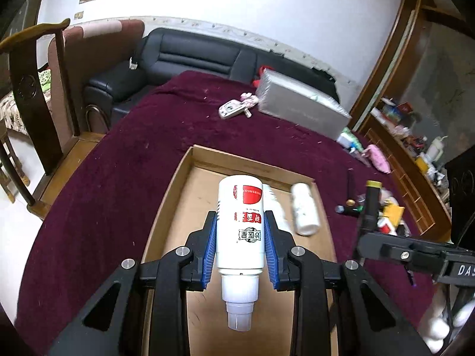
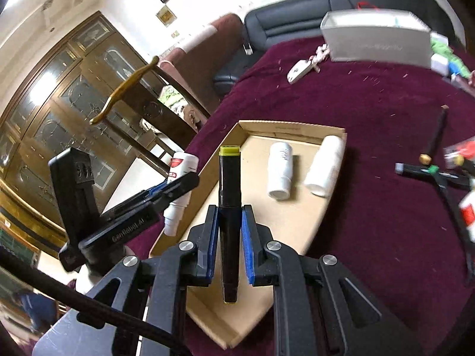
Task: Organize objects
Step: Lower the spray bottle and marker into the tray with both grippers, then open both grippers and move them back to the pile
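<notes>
In the left wrist view my left gripper [image 1: 240, 216] is shut on a white bottle [image 1: 240, 237] with a red label, its cap end pointing back at the camera. It hangs over the near part of a shallow cardboard tray [image 1: 178, 184]. Two white bottles [image 1: 304, 210] lie on their sides in the tray. In the right wrist view my right gripper [image 2: 230, 210] is shut on a black marker [image 2: 229, 184] with a yellow-green cap, above the tray's left rim [image 2: 297, 126]. The left gripper [image 2: 184, 182] with its bottle [image 2: 182, 163] sits just to the left.
The tray rests on a dark red cloth [image 2: 371, 103]. Loose markers [image 2: 430, 175] and small packets lie at the right. A silver box [image 2: 377, 41] and a white handset [image 2: 299, 69] sit at the back. A wooden chair [image 1: 29, 89] and black sofa [image 1: 193, 53] border the table.
</notes>
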Action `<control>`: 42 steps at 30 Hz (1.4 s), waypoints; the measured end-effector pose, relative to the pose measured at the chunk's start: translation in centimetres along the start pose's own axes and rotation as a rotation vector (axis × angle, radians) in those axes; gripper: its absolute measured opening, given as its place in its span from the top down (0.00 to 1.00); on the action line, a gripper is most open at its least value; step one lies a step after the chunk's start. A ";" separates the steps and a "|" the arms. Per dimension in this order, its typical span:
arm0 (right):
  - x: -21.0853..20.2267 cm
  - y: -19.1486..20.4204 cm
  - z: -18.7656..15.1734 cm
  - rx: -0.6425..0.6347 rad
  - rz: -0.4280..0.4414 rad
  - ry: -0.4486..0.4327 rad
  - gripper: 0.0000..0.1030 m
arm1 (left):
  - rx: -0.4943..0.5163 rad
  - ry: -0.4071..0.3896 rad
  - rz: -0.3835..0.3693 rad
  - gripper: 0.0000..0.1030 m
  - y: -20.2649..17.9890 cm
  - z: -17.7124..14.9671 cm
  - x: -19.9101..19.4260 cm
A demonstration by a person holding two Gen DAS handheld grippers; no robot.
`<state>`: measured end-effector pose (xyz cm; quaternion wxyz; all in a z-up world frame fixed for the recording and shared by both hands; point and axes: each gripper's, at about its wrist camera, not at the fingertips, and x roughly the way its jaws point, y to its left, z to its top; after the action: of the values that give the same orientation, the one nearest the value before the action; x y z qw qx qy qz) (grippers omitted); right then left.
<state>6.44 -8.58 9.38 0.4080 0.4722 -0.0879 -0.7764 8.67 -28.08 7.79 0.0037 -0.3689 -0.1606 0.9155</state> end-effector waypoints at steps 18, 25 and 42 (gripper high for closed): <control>11.7 -3.3 5.9 0.100 -0.148 0.123 0.87 | -0.042 0.148 0.096 0.76 3.2 2.6 9.4; 12.1 -3.8 6.2 0.108 -0.158 0.137 0.86 | -0.107 0.155 0.057 0.73 4.1 3.0 9.4; -0.5 -6.7 4.8 0.139 -0.241 0.022 0.58 | -0.227 -0.066 -0.243 0.48 0.5 2.8 -2.5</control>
<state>-0.96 -5.08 8.79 0.2788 0.5150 -0.0796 -0.8067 8.69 -29.63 11.22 0.0676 -0.3145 -0.3063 0.8959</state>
